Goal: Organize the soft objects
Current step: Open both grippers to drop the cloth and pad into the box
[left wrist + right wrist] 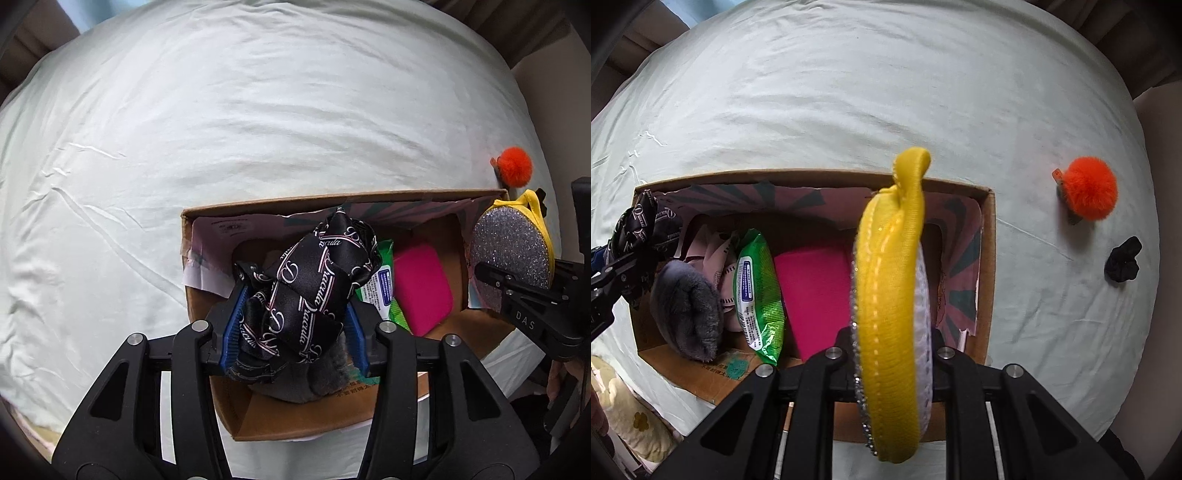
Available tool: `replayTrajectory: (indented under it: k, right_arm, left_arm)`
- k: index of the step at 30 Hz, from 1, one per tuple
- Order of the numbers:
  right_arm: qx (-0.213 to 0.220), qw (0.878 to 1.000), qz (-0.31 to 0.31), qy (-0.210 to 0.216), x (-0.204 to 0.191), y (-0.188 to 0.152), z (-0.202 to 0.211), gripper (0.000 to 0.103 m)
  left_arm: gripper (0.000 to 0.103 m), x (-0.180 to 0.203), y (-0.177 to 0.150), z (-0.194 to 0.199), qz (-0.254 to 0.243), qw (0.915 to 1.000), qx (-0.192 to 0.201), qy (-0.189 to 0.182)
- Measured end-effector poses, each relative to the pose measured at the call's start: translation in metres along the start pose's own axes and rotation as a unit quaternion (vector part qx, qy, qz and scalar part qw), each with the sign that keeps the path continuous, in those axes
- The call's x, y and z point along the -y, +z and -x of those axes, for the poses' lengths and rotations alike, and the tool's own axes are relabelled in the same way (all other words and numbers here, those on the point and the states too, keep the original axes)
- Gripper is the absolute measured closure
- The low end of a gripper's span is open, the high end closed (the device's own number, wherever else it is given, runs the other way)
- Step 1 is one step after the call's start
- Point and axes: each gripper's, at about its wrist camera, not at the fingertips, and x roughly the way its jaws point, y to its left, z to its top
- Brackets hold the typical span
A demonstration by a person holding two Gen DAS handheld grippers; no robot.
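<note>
An open cardboard box [332, 199] [812, 173] sits on the pale green bed sheet. My left gripper [295, 325] points down over the box's left part, its blue pads [234, 321] against a bunched black ribbon [310, 280] with white script. My right gripper [890, 339] is shut on a yellow-trimmed silver glitter slipper [890, 280] [513, 243], hanging over the box's right part. In the box lie a grey plush item [687, 306], a green wipes pack [757, 288] [380, 284] and a pink pad [816, 291] [421, 288].
An orange pompom clip [1089, 192] [515, 166] and a black scrunchie [1124, 260] lie on the sheet [221, 110] to the right of the box. A cream pillow with a flower print [631, 413] shows at the lower left of the right wrist view.
</note>
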Motion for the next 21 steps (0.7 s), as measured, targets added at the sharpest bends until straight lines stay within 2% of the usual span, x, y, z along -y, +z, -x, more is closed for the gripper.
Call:
replayTrajectory:
  k: [1, 3, 4, 5, 8, 10, 21]
  right_arm:
    - [-0.008, 1.0, -0.002, 0.0, 0.0, 0.001, -0.004, 0.085]
    - [-0.011, 1.0, -0.01, 0.009, 0.001, 0.002, -0.008, 0.056]
    - [-0.004, 1.0, -0.012, 0.017, 0.001, 0.002, -0.006, 0.02]
    - [0.008, 0.999, -0.012, 0.029, 0.0, 0.001, -0.001, 0.0]
    - [0.036, 0.997, -0.023, 0.067, 0.001, -0.004, 0.012, 0.0]
    - [0.046, 0.996, -0.032, 0.076, 0.003, -0.008, 0.019, 0.0]
    - [0.083, 0.994, -0.027, 0.071, -0.004, -0.025, 0.049, 0.0]
  left_arm:
    - [0.027, 0.003, 0.001, 0.0, -0.007, 1.0, -0.001, 0.002]
    - [0.001, 0.006, -0.001, 0.004, -0.02, 0.9997, 0.006, 0.014]
    - [0.0, 0.008, -0.003, 0.009, -0.026, 0.9995, 0.016, 0.013]
    - [0.0, 0.009, -0.004, 0.011, -0.032, 0.9993, 0.019, 0.01]
    - [0.0, 0.009, -0.01, 0.015, -0.041, 0.9988, 0.02, 0.019]
    - [0.0, 0.007, -0.014, 0.018, -0.037, 0.999, 0.019, 0.016]
    - [0.0, -0.001, -0.034, 0.048, -0.021, 0.9989, 0.041, 0.005]
